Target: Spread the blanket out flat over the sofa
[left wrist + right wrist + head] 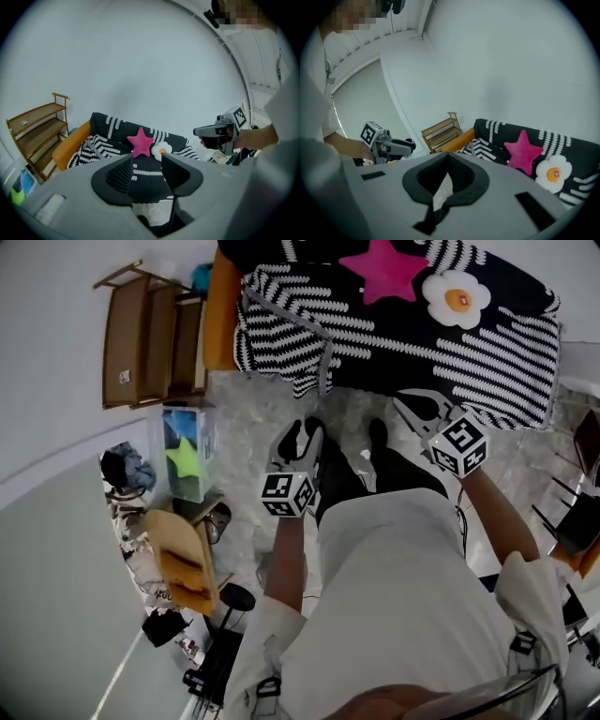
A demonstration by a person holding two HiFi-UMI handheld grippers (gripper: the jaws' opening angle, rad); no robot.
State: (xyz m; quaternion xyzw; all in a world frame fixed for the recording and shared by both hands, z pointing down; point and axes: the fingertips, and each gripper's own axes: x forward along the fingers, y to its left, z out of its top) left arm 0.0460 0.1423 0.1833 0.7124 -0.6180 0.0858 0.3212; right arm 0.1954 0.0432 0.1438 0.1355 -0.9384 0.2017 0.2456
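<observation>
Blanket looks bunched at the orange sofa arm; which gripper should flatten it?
Probably the left gripper: it is nearer the bunched blanket, with its jaws open. The right gripper is shut and farther over.

The black-and-white striped blanket (403,334) looks like soft, matt cloth with raised stripes. The pink star cushion (384,268) and the white flower cushion (456,298) are fuzzy plush. The orange sofa (221,310) has a smooth-looking arm. The brown shelf rack (150,334) is bare wood. The grey mottled floor (248,427) has a faint sheen. The left gripper (146,158) is matt grey plastic with black ribbed jaws.
</observation>
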